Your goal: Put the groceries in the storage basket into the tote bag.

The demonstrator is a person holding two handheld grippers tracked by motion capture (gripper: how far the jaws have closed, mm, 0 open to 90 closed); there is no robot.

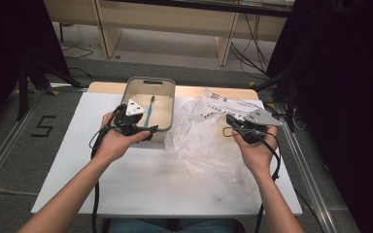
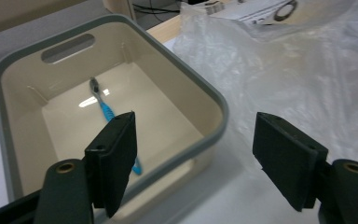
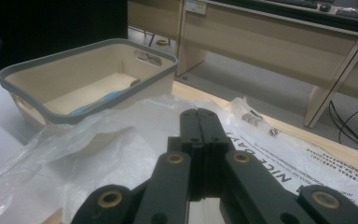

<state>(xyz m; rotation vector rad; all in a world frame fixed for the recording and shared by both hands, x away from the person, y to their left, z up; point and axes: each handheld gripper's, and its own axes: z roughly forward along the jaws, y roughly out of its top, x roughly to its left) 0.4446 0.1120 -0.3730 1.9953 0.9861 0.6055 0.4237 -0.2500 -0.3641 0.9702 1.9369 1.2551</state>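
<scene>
A blue toothbrush [image 1: 150,109] [image 2: 103,108] [image 3: 103,99] lies on the floor of a beige bin with a grey rim [image 1: 150,79] [image 2: 205,88] [image 3: 88,111] at the back of the white table. My left gripper [image 1: 149,131] [image 2: 193,140] hovers over the bin's near wall, open, with nothing between its pads. A crumpled clear plastic bag [image 1: 199,138] [image 2: 298,70] [image 3: 98,154] with a printed label lies right of the bin. My right gripper [image 1: 229,131] [image 3: 200,114] sits over the bag with its jaws pressed together; whether film is pinched between them cannot be made out.
The white table [image 1: 141,184] has bare room in front of the bin and bag. Wooden furniture [image 1: 175,24] stands on the floor behind it, with cables [image 1: 247,48] trailing there. Dark curtains [image 1: 349,97] close off both sides.
</scene>
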